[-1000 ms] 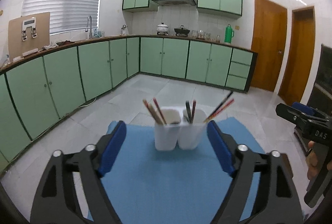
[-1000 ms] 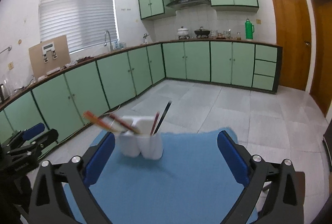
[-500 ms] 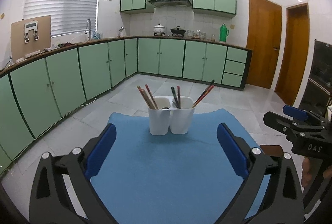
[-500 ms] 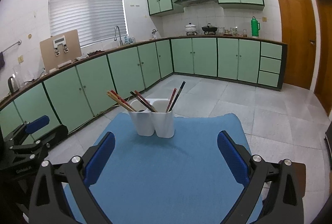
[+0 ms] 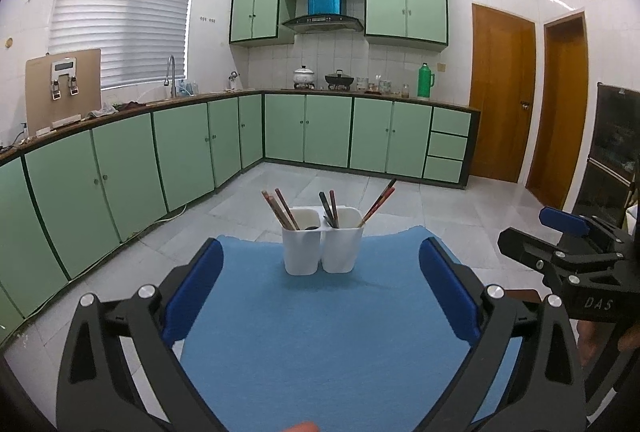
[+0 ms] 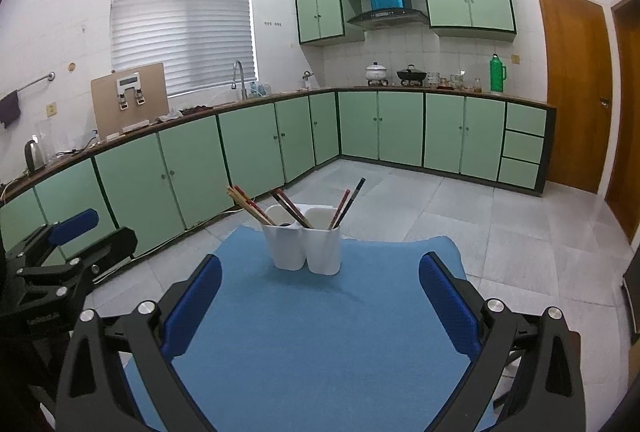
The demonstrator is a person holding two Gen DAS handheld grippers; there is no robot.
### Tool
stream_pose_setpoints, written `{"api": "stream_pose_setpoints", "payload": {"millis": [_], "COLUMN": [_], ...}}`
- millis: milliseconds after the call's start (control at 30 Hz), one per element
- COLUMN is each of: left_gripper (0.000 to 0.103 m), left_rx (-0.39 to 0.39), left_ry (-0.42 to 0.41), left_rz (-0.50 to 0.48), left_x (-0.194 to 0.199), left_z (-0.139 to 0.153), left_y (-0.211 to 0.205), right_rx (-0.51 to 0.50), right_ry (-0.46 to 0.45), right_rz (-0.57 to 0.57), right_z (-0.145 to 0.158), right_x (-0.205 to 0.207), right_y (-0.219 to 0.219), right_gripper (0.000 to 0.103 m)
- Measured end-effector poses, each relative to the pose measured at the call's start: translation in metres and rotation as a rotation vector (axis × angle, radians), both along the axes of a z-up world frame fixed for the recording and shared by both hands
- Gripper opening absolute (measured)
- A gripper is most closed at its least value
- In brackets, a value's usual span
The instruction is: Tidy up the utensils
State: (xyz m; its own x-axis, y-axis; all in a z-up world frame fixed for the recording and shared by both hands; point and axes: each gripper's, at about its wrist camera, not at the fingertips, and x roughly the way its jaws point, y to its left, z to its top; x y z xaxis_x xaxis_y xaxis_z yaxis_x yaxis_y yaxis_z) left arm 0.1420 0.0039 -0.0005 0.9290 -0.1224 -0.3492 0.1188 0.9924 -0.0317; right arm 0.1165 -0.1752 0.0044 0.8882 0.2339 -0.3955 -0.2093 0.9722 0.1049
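Observation:
Two white utensil cups (image 5: 322, 246) stand side by side at the far middle of a blue mat (image 5: 320, 336); they also show in the right wrist view (image 6: 306, 246). Several red, brown and black chopsticks (image 5: 282, 210) lean out of both cups, also seen in the right wrist view (image 6: 290, 208). My left gripper (image 5: 320, 292) is open and empty, well short of the cups. My right gripper (image 6: 320, 296) is open and empty, also short of them. The right gripper shows at the right edge of the left view (image 5: 572, 252); the left gripper shows at the left edge of the right view (image 6: 68, 252).
The mat covers a small table with tiled floor (image 5: 360, 192) beyond it. Green kitchen cabinets (image 5: 200, 144) run along the left and back walls. Wooden doors (image 5: 500, 96) stand at the right. A dark cabinet (image 5: 616, 152) stands at the far right.
Both grippers have pulled back and up from the cups, which now look smaller and farther. The left gripper's jaws have spread wider. The cups and chopsticks stay in place.

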Motion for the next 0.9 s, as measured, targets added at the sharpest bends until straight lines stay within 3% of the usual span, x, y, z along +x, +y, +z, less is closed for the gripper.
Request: {"api": "stream_pose_setpoints", "payload": {"millis": [900], "left_gripper": [0.095], "left_rx": [-0.004], "left_ry": [-0.057], "left_rz": [-0.004], "left_x": [-0.018], "left_z": [0.005], "left_y": [0.009], "right_rx": [-0.009], "right_ry": [-0.046], "right_rz": [0.004], "right_z": [0.014], "right_x": [-0.012], "right_y": [-0.001], "right_gripper": [0.097]}}
